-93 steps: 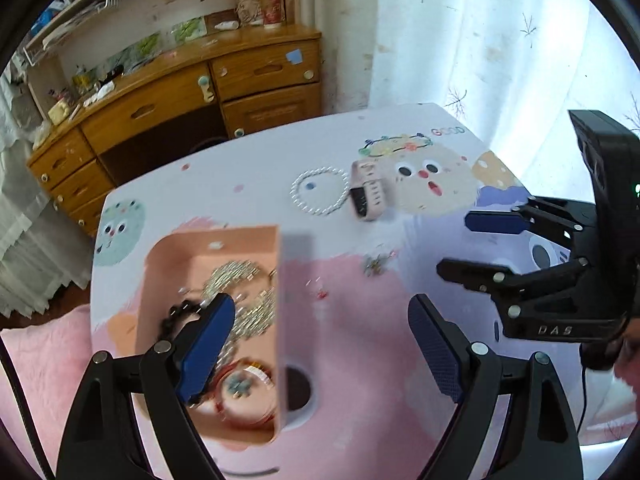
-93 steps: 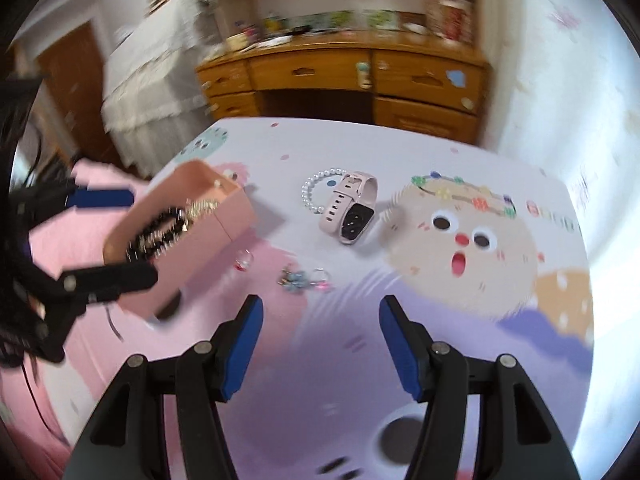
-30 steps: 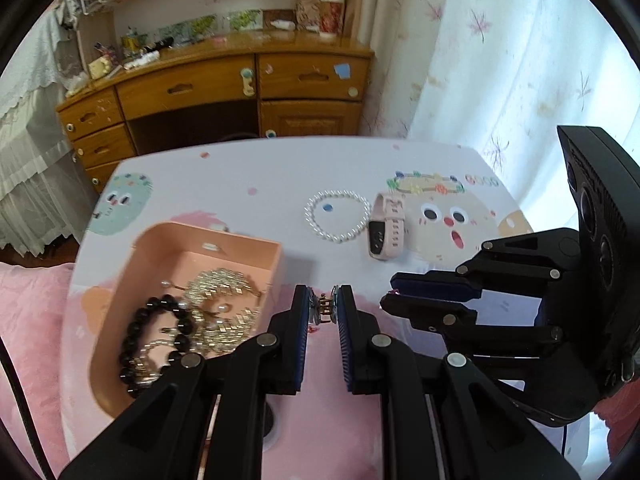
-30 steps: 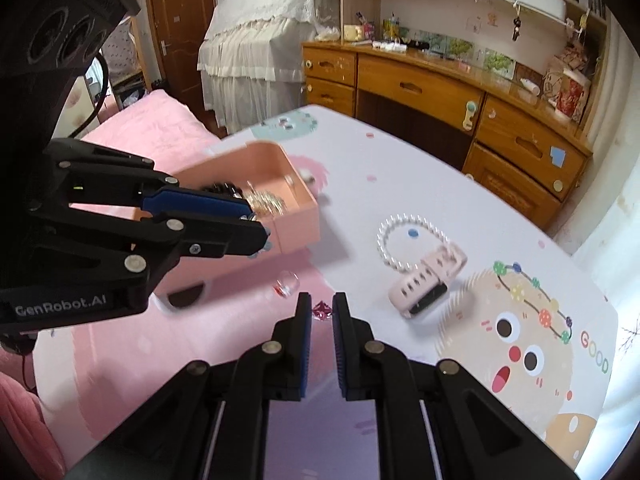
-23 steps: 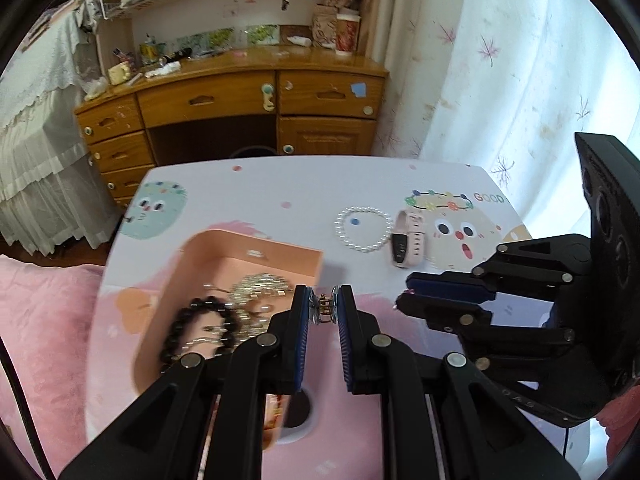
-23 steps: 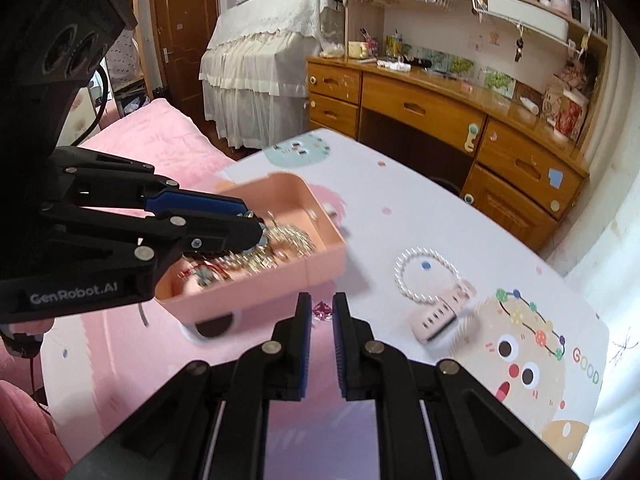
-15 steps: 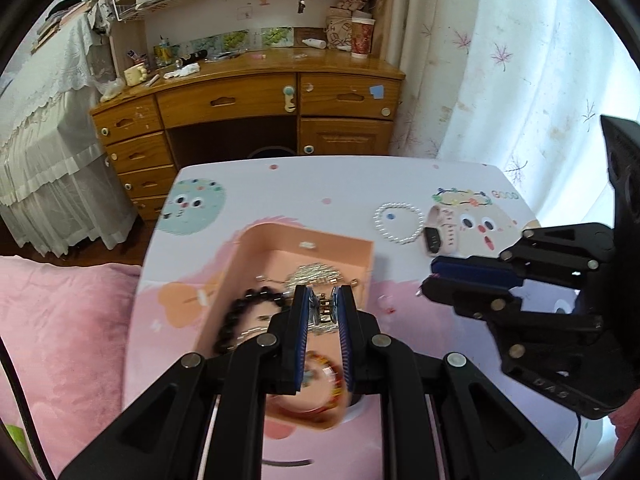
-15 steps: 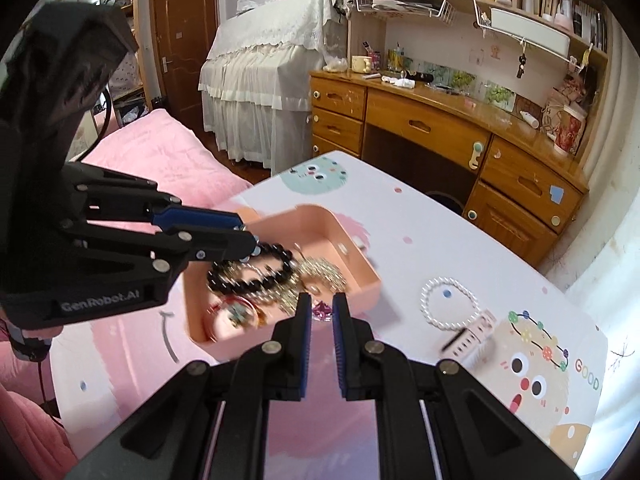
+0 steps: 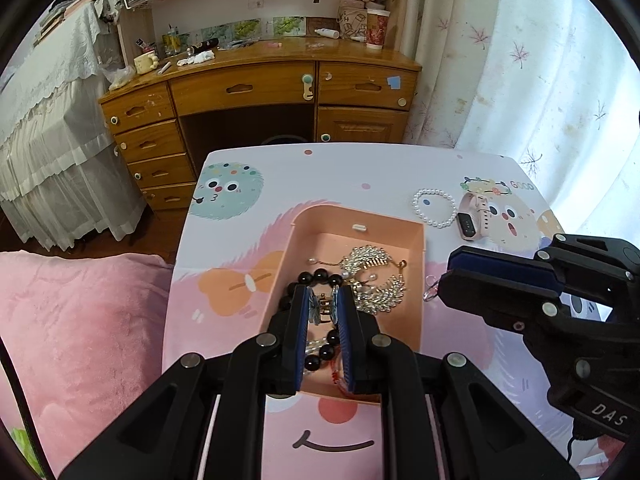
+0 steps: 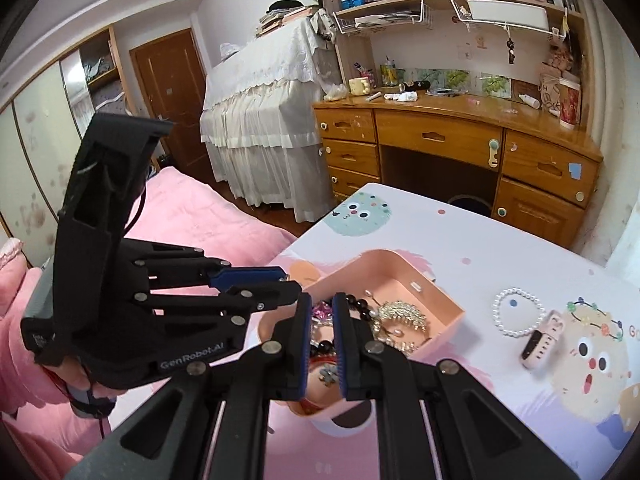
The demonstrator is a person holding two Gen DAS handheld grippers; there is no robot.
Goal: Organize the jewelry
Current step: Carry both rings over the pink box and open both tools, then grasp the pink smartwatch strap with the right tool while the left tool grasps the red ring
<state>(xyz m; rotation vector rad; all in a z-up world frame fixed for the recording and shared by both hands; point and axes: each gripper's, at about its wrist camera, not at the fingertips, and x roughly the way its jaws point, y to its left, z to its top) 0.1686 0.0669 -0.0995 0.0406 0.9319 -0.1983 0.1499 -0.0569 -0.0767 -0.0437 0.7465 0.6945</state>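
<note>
A pink open box [image 9: 416,240] [image 10: 448,300] sits on the cartoon-print table and holds a black bead bracelet [image 9: 320,278], silver leaf jewelry [image 9: 376,272] [image 10: 400,314] and other pieces. My left gripper [image 9: 322,308] is shut on a small blue-and-gold earring [image 9: 320,311], above the box. My right gripper [image 10: 322,312] is shut on a small pink earring [image 10: 322,312], also above the box; it shows in the left wrist view [image 9: 444,276] with a ring hanging at its tips. A pearl bracelet [image 9: 435,208] [image 10: 518,316] and a pink watch [image 9: 472,220] [image 10: 542,344] lie on the table beyond the box.
A wooden desk with drawers [image 9: 260,92] [image 10: 440,140] stands past the table's far edge. A pink bed [image 9: 80,320] [image 10: 192,216] lies to the left. White curtains [image 9: 540,80] hang at the right.
Both grippers, each shut on a small earring, have moved left from the table surface to above the pink box. The box and the other jewelry have not moved.
</note>
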